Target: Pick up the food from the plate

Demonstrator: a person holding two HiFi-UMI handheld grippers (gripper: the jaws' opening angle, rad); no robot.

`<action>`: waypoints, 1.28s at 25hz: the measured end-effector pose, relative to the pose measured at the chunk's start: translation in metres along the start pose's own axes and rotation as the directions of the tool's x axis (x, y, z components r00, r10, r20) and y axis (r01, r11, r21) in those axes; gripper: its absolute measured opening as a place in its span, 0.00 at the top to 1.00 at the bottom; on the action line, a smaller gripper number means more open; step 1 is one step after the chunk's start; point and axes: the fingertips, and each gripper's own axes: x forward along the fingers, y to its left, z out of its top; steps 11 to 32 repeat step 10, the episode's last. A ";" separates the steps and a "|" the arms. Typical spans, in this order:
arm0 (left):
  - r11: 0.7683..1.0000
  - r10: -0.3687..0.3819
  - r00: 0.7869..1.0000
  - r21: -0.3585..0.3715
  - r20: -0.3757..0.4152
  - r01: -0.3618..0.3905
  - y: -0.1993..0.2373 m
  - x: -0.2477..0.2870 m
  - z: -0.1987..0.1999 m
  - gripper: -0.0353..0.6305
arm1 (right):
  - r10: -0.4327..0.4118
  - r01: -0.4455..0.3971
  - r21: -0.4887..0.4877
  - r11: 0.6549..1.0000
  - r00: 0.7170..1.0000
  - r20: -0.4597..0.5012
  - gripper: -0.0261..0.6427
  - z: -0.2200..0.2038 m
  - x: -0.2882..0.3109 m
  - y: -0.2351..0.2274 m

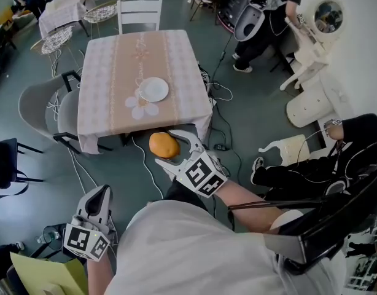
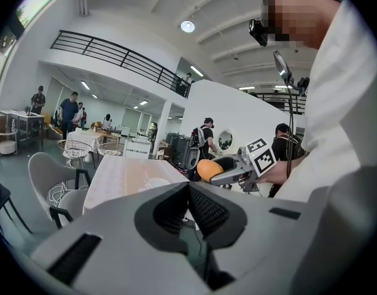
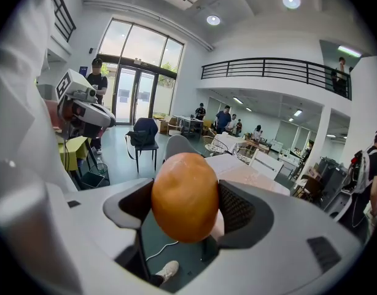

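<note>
An orange bun-like piece of food (image 1: 164, 145) hangs off the table's near edge, with my right gripper (image 1: 171, 147) shut on it. In the right gripper view the food (image 3: 185, 196) fills the gap between the dark pads (image 3: 237, 209). The white plate (image 1: 154, 89) lies bare on the table (image 1: 115, 78) beyond it. My left gripper (image 1: 96, 203) is low at the left beside my body, shut with nothing in it. Its pads (image 2: 207, 212) meet in the left gripper view, where the food (image 2: 208, 169) and the right gripper (image 2: 220, 172) show ahead.
A white chair (image 1: 139, 14) stands behind the table and grey chairs (image 1: 44, 106) at its left. Cables (image 1: 222, 134) trail over the floor to the right. A seated person (image 1: 323, 158) is at the right, another person (image 1: 268, 11) stands at the back.
</note>
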 end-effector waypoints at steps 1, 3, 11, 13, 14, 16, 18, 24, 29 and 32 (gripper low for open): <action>1.000 -0.003 1.000 0.003 -0.002 0.003 0.000 0.001 0.000 0.94 | 0.000 0.000 0.001 1.000 1.000 -0.001 0.45 -0.001 0.001 -0.001; 1.000 -0.010 1.000 0.008 -0.006 0.010 0.001 0.005 0.000 0.93 | 0.003 -0.003 0.006 1.000 1.000 -0.004 0.45 -0.002 0.002 -0.003; 1.000 -0.005 1.000 0.008 -0.010 0.005 0.003 0.017 0.006 0.93 | 0.007 -0.007 0.004 1.000 1.000 0.005 0.45 -0.002 0.008 -0.016; 1.000 -0.005 1.000 0.008 -0.010 0.005 0.003 0.017 0.006 0.93 | 0.007 -0.007 0.004 1.000 1.000 0.005 0.45 -0.002 0.008 -0.016; 1.000 -0.005 1.000 0.008 -0.010 0.005 0.003 0.017 0.006 0.93 | 0.007 -0.007 0.004 1.000 1.000 0.005 0.45 -0.002 0.008 -0.016; 1.000 -0.005 1.000 0.008 -0.010 0.005 0.003 0.017 0.006 0.93 | 0.007 -0.007 0.004 1.000 1.000 0.005 0.45 -0.002 0.008 -0.016; 1.000 -0.005 1.000 0.008 -0.010 0.005 0.003 0.017 0.006 0.93 | 0.007 -0.007 0.004 1.000 1.000 0.005 0.45 -0.002 0.008 -0.016; 1.000 -0.005 1.000 0.008 -0.010 0.005 0.003 0.017 0.006 0.93 | 0.007 -0.007 0.004 1.000 1.000 0.005 0.45 -0.002 0.008 -0.016; 1.000 -0.005 1.000 0.008 -0.010 0.005 0.003 0.017 0.006 0.93 | 0.007 -0.007 0.004 1.000 1.000 0.005 0.45 -0.002 0.008 -0.016; 1.000 -0.005 1.000 0.008 -0.010 0.005 0.003 0.017 0.006 0.93 | 0.007 -0.007 0.004 1.000 1.000 0.005 0.45 -0.002 0.008 -0.016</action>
